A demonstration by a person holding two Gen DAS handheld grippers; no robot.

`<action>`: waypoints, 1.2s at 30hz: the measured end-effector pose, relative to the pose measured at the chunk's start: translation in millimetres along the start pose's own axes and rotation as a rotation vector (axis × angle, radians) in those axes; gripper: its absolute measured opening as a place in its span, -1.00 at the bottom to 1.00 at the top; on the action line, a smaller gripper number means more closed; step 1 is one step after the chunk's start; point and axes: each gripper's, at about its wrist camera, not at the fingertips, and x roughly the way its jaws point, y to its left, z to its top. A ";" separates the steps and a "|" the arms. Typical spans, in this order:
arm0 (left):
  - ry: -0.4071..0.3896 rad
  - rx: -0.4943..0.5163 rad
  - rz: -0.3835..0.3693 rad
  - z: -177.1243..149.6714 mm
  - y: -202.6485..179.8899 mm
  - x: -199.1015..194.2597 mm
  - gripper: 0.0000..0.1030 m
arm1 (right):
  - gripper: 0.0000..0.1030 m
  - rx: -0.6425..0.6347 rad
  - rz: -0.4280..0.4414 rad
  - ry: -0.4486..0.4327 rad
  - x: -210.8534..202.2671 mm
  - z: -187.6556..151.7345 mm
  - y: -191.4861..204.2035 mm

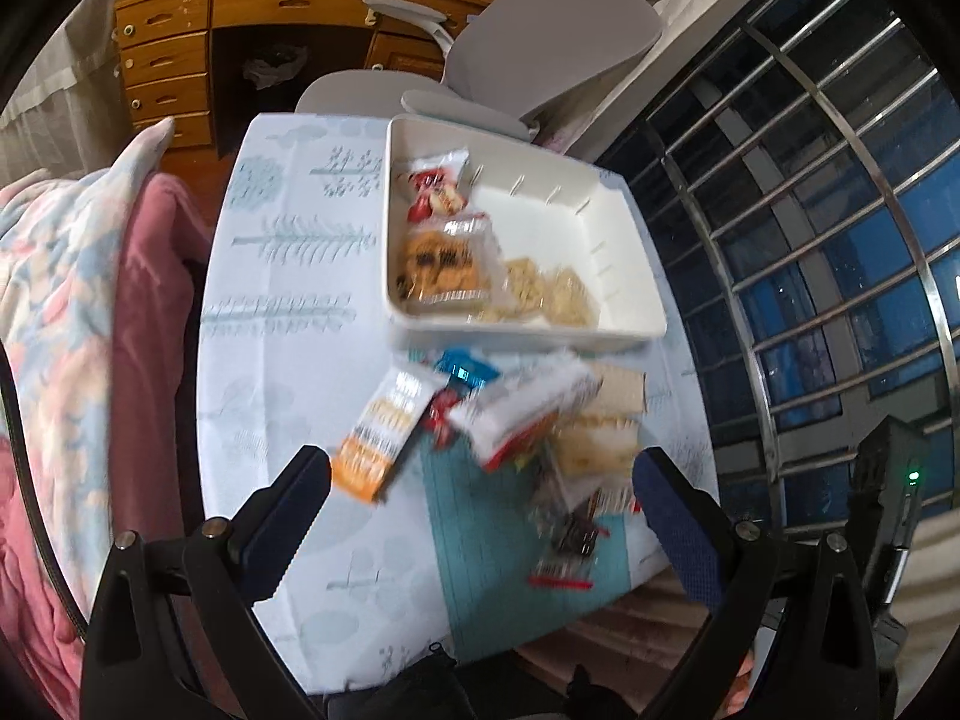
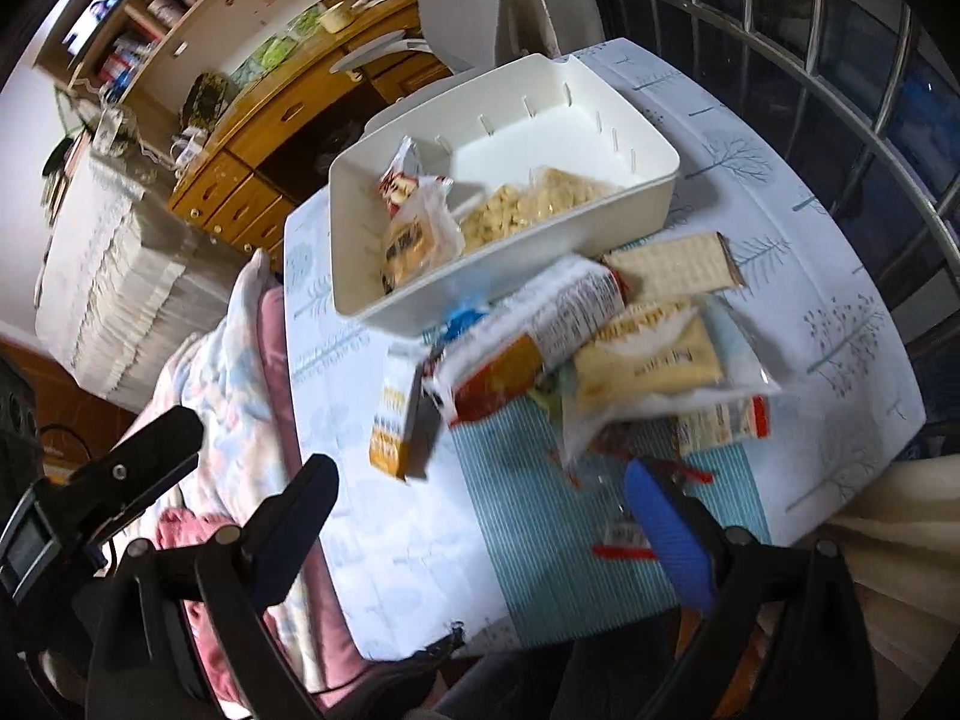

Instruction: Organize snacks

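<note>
Ahead of the gripper stands a grey office chair (image 1: 540, 54), with a wooden desk (image 1: 198, 42) of drawers behind it to the left. A barred window (image 1: 840, 252), dark blue, curves along the right; rumpled floral bedding (image 1: 66, 312) lies left.

Both the left gripper (image 1: 480, 480) and the right gripper (image 2: 480, 498) have matte black frames, silver screws at the joints, and textured blue pads (image 2: 669, 540) lining the jaws.

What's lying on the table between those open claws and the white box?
A loose pile of wrapped snacks, heaped on the teal striped mat just short of the white box. Both wrist views show it; neither gripper holds anything.
</note>
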 end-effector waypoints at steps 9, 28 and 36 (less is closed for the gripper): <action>0.034 0.006 0.068 -46.4 -0.4 2.1 0.95 | 0.89 -0.046 -0.052 -0.006 -11.5 -36.9 -20.1; 0.074 -0.120 0.174 -61.4 -46.8 33.7 0.95 | 0.89 -0.265 -0.075 0.006 5.2 0.7 -91.3; 0.109 -0.253 0.185 -59.3 -66.6 65.8 0.95 | 0.89 -0.408 -0.014 0.092 22.2 34.4 -103.4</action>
